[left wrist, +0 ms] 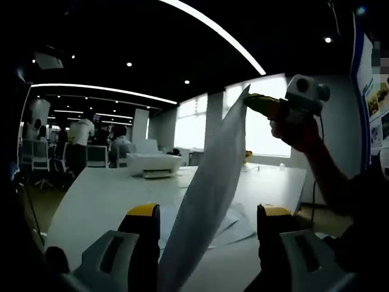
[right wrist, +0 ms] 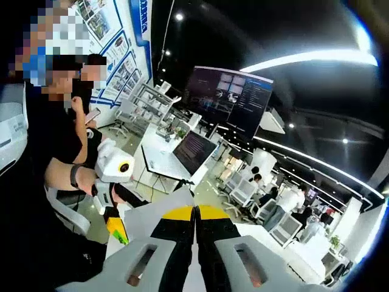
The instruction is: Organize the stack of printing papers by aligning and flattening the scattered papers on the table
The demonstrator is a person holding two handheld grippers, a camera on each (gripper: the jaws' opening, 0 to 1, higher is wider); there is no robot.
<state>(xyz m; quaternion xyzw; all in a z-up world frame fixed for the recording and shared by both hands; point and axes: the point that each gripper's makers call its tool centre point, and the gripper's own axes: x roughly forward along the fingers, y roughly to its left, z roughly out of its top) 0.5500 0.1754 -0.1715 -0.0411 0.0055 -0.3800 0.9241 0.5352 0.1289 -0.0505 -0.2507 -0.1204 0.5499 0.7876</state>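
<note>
One sheet point(left wrist: 203, 201) aloft, two grippers — right gripper point(left wrist: 258, 103) clamped on it.

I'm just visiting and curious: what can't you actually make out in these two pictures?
- Left gripper view: the raised sheet hides part of the papers on the table.
- Same view: the sheet's lower end is cut off by the bottom edge.
- Right gripper view: the right gripper covers where it pinches the sheet.
</note>
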